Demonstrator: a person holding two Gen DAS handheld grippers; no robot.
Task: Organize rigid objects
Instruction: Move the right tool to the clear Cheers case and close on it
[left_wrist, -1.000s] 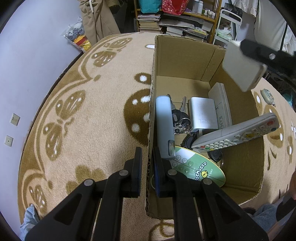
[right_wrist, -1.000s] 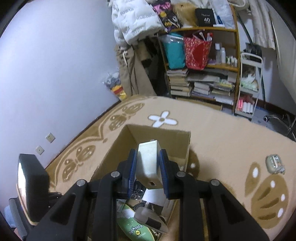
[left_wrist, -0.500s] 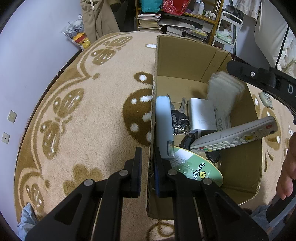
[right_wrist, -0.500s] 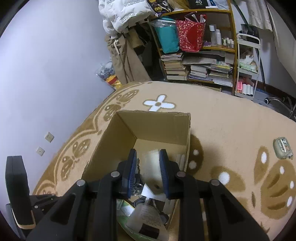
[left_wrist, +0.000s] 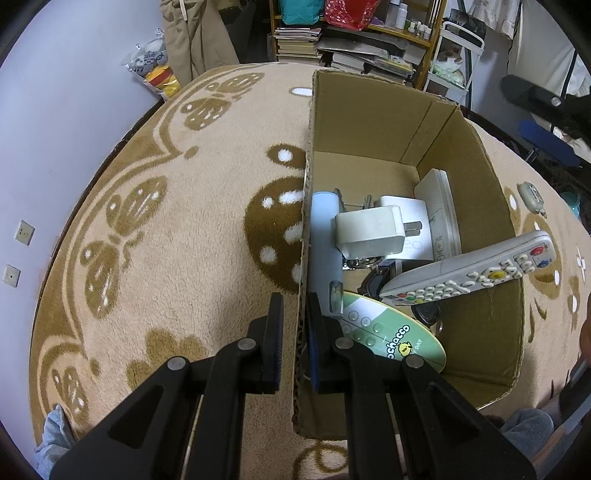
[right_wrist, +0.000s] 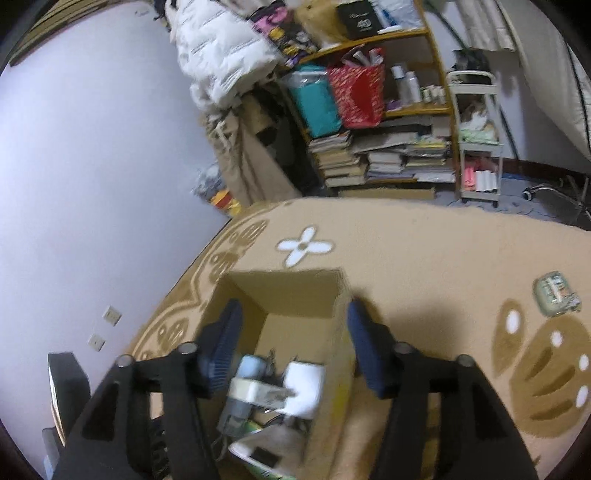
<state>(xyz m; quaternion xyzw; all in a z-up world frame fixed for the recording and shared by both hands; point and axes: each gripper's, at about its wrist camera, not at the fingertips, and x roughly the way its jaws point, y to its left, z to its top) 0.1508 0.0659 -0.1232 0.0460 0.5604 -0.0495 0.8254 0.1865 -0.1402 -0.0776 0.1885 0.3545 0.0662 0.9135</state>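
An open cardboard box (left_wrist: 369, 122) stands on the carpet, and my left gripper (left_wrist: 295, 306) is shut on its left wall. Inside, a white plug charger (left_wrist: 369, 230) lies on top of a pale blue tube (left_wrist: 325, 251), a white flat device (left_wrist: 419, 221), keys, a grey remote (left_wrist: 469, 269) and a green oval card (left_wrist: 391, 339). My right gripper (right_wrist: 291, 332) hovers above the box (right_wrist: 295, 291), its jaws opening with nothing between them. The charger (right_wrist: 258, 391) shows blurred below it. In the left wrist view, one of the right gripper's fingers (left_wrist: 535, 99) is at the upper right.
A small pale tin (right_wrist: 556, 299) lies on the carpet right of the box. A crowded bookshelf (right_wrist: 388, 155) and a white trolley (right_wrist: 476, 140) stand at the back, beyond the carpet's edge. The wall runs along the left. Bare beige carpet (left_wrist: 184, 258) lies left of the box.
My right gripper let go of the white charger, which dropped into the box onto the other items. Its jaws spread wide and it drew away from the box. The left gripper kept still.
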